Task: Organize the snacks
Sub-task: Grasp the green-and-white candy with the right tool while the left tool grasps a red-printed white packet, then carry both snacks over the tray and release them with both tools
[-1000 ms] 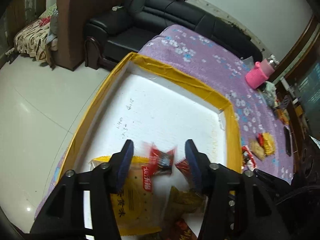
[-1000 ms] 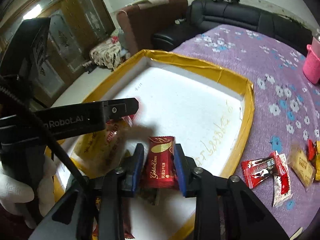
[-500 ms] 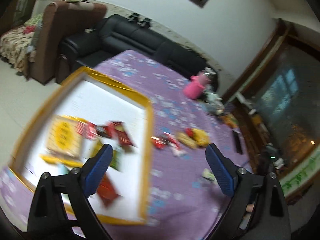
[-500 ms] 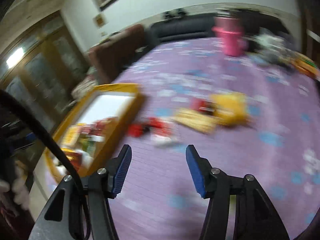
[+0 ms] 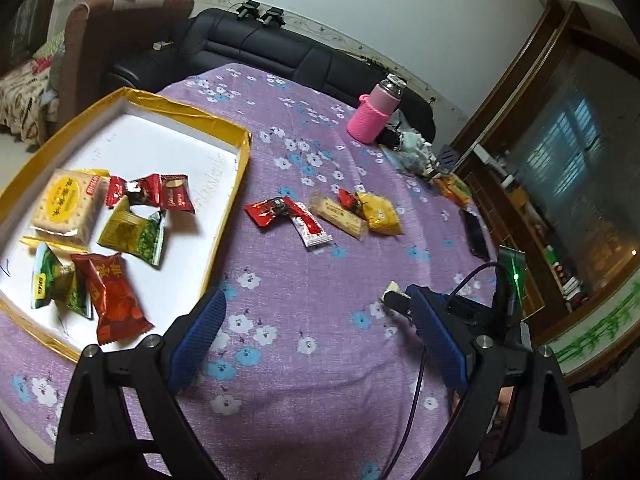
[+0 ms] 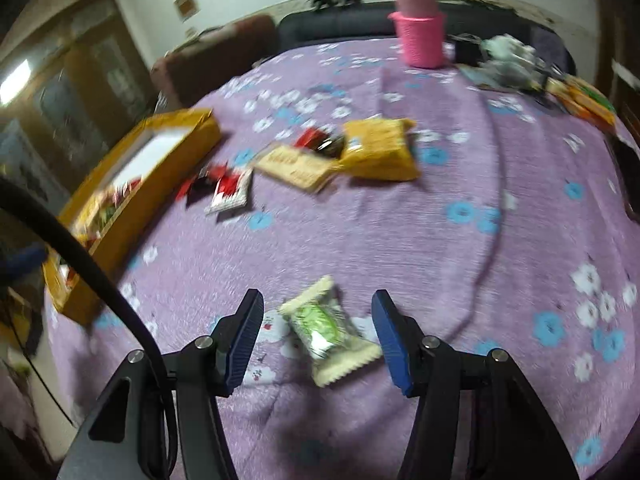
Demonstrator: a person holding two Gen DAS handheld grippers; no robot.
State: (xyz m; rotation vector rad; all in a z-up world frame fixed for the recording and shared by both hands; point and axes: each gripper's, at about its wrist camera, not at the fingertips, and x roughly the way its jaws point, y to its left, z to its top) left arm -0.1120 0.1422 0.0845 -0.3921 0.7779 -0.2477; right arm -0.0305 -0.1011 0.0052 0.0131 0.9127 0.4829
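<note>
A yellow-rimmed white tray on the purple floral cloth holds several snack packets, among them a cracker pack and a red packet. Loose snacks lie to its right: a red packet, a white-red stick, a beige bar, a yellow bag. My left gripper is open and empty above the cloth. My right gripper is open, its fingers either side of a white-green packet lying on the cloth. The tray and the yellow bag show blurred in the right wrist view.
A pink-sleeved bottle stands at the far side, with clutter and a black phone along the right edge. A black sofa and a brown armchair stand behind the table. A cable trails from the right gripper.
Both grippers have left the tray and swung right. The right gripper let go of the red packet, now lying in the tray, and now straddles the white-green packet. Both opened wide.
</note>
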